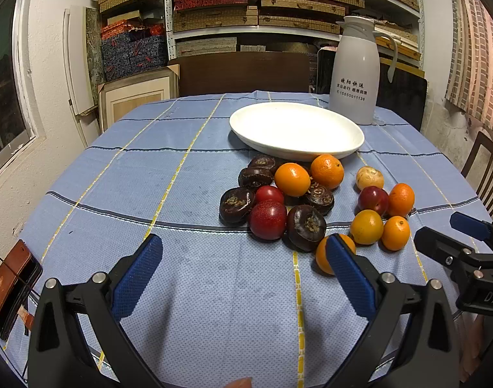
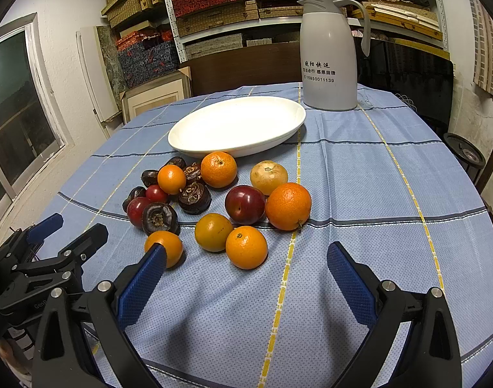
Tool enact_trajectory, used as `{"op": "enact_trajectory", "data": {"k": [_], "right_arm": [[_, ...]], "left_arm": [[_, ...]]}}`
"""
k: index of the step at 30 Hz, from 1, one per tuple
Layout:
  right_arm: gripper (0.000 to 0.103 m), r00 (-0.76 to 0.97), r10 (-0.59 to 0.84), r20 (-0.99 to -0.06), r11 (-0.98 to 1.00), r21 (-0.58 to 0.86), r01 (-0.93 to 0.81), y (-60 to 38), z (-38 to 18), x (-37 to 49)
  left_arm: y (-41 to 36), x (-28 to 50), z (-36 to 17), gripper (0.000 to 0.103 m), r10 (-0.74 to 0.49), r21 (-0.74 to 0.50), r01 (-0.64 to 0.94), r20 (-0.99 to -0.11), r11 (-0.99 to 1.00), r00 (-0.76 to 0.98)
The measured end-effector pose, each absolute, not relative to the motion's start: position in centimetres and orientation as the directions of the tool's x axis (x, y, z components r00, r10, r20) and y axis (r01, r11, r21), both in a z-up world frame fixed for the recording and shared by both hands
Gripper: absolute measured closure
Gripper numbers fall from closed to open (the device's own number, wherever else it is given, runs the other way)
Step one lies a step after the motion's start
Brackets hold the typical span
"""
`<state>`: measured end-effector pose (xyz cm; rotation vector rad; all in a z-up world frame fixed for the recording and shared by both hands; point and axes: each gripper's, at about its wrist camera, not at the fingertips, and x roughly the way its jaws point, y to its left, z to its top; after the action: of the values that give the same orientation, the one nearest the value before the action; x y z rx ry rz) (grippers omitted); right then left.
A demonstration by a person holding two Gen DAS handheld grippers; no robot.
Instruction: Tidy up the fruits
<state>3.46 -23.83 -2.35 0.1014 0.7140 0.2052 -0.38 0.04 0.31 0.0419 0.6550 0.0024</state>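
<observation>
Left gripper [image 1: 243,252] and right gripper [image 2: 246,255]: both gaping wide, holding nothing. Risk: round oranges [image 2: 246,246] rolling off-table if nudged while reaching toward the plate [image 2: 288,129].

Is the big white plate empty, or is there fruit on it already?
Empty. The white plate shows only its bare inside in both views. All the fruit, like the nearest orange, still sits on the tablecloth in front of it.
</observation>
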Motion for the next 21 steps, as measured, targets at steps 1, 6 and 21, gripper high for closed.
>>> {"op": "enact_trajectory", "data": {"k": [1, 6, 21], "right_arm": [[0.003, 0.737, 0.221, -0.639, 0.975, 0.162, -0.152, -23.78, -2.39, 3.45], [0.003, 0.737, 0.222, -0.639, 0.975, 0.163, -0.152, -23.80, -2.38, 3.46], [0.003, 0.736, 0.223, -0.639, 0.974, 0.165, -0.152, -23.91, -2.60, 3.43]], "left_arm": [[0.04, -0.37, 0.29, 0.004, 0.016, 0.040, 0.011, -0.609, 0.999, 0.793], [0.03, -0.37, 0.29, 0.004, 0.016, 0.040, 0.011, -0.609, 0.999, 0.793], [-0.01, -0.37, 0.25, 0.004, 0.016, 0.041, 0.011, -0.610, 0.999, 0.792]]}}
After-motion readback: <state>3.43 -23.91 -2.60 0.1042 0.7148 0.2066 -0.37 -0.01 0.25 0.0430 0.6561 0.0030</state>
